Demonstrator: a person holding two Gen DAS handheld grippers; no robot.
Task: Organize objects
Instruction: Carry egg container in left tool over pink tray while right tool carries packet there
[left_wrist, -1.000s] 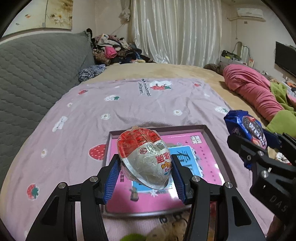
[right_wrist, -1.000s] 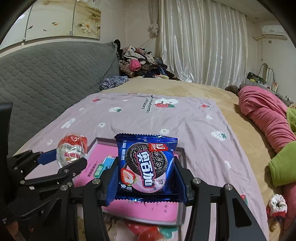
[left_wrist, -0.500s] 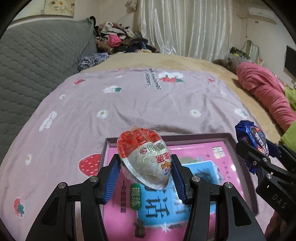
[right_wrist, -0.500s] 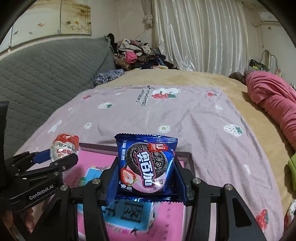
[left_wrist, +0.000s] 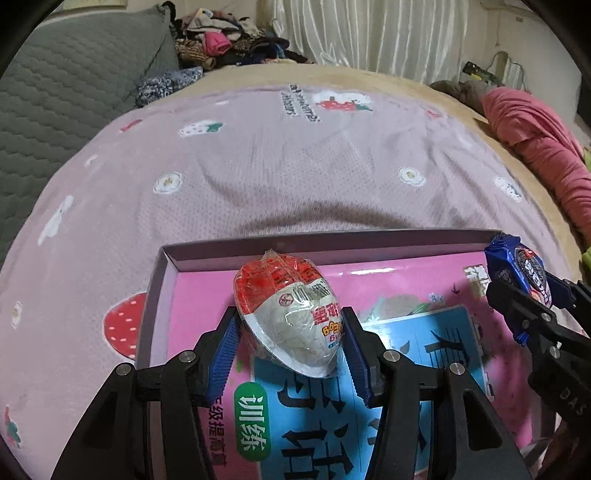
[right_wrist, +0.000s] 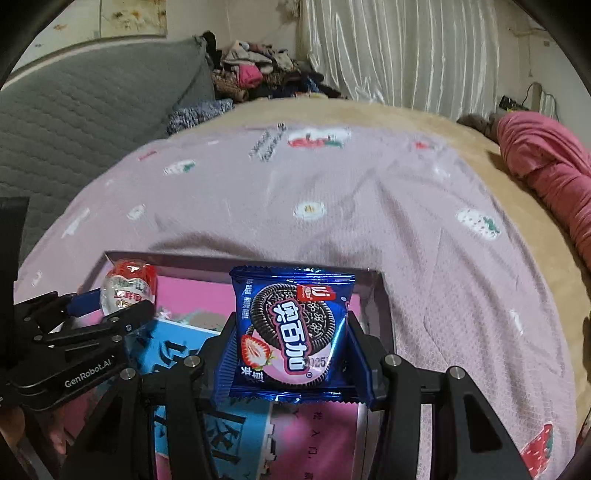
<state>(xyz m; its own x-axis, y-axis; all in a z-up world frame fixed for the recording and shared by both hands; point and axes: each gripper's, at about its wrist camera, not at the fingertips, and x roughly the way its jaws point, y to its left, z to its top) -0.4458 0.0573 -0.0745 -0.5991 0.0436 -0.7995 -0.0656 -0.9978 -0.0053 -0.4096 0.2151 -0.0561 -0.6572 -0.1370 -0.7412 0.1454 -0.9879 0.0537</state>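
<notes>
Left wrist view gives me the left gripper (left_wrist: 291, 339) clamped on a wrapped egg (left_wrist: 290, 317), both blue pads pressed to its sides. It hangs over the shallow box (left_wrist: 332, 242), whose floor is a pink and blue printed sheet. At 3 o'clock I see the right gripper (left_wrist: 532, 295) gripping a blue cookie packet (left_wrist: 524, 271) over the box's right end. From the right wrist view, that cookie packet (right_wrist: 291, 332) sits upright, pinched by its edges above the box's right wall (right_wrist: 384, 314), and the egg (right_wrist: 127, 286) shows at 9 o'clock. The box rests on a lilac strawberry-print blanket (left_wrist: 277, 166), with a pink bundle (left_wrist: 535, 147) at 2 o'clock.
</notes>
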